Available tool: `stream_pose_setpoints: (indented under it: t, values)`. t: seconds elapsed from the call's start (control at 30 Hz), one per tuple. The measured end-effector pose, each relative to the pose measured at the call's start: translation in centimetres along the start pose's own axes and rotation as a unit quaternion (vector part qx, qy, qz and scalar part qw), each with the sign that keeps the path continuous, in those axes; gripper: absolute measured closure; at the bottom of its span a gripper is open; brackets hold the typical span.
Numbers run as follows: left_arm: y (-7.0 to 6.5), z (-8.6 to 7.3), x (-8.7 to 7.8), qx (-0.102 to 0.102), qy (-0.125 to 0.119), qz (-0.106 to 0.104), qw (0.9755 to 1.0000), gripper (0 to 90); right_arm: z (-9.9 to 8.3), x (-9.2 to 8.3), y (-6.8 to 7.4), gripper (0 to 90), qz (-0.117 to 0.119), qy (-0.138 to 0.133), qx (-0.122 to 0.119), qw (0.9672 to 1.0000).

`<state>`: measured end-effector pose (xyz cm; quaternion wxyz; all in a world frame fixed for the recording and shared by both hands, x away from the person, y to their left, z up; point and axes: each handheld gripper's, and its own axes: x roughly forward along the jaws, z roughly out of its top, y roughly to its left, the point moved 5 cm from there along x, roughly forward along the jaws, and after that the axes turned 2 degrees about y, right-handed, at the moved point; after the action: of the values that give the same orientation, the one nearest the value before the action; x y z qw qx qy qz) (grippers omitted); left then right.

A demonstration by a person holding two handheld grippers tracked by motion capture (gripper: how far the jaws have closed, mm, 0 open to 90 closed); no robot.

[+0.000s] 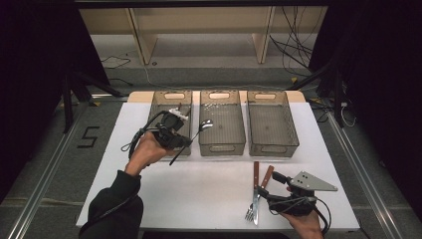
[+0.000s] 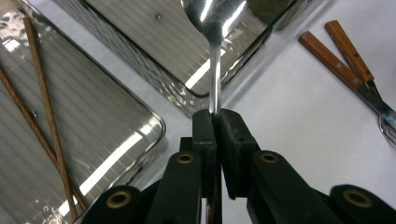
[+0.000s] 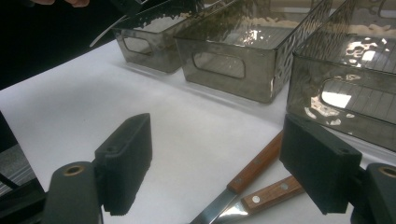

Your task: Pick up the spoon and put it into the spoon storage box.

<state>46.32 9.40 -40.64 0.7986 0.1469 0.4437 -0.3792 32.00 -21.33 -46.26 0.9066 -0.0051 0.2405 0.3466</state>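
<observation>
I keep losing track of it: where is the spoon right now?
The spoon is clamped in the left tool, held above the middle bin, left of centre in the high view.

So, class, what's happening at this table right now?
A person is sorting cutlery into three clear bins. The left claw is shut on a spoon, holding it over the middle bin. The right claw is open beside two wooden-handled pieces on the table. Chopsticks lie in the left bin.

Left gripper [image 1: 185, 142] with a spoon [image 1: 195, 135] above the bins [image 1: 222, 144]; right gripper [image 1: 267, 193] beside wooden-handled cutlery [image 1: 257, 191].
</observation>
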Motion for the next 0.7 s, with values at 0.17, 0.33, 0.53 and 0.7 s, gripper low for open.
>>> stream_pose_setpoints:
  t: [0.17,0.33,0.53,0.7]
  values:
    - [0.1,1.8,0.3,-0.005,-0.015,0.004,0.9999,84.5,0.0,0.0,0.0,26.1,0.001,0.000,-0.001,1.0000]
    - [0.2,3.0,0.7,-0.008,-0.024,0.004,0.9997,84.5,0.0,0.0,0.0,26.1,0.001,-0.001,0.000,1.0000]
    - [0.6,4.4,1.5,-0.015,-0.038,0.005,0.9991,84.5,0.0,0.0,0.0,26.1,0.002,0.000,0.001,1.0000]
    - [0.7,5.0,2.1,-0.018,-0.040,0.005,0.9990,84.5,0.0,0.0,-0.1,26.1,0.003,-0.001,0.002,1.0000]
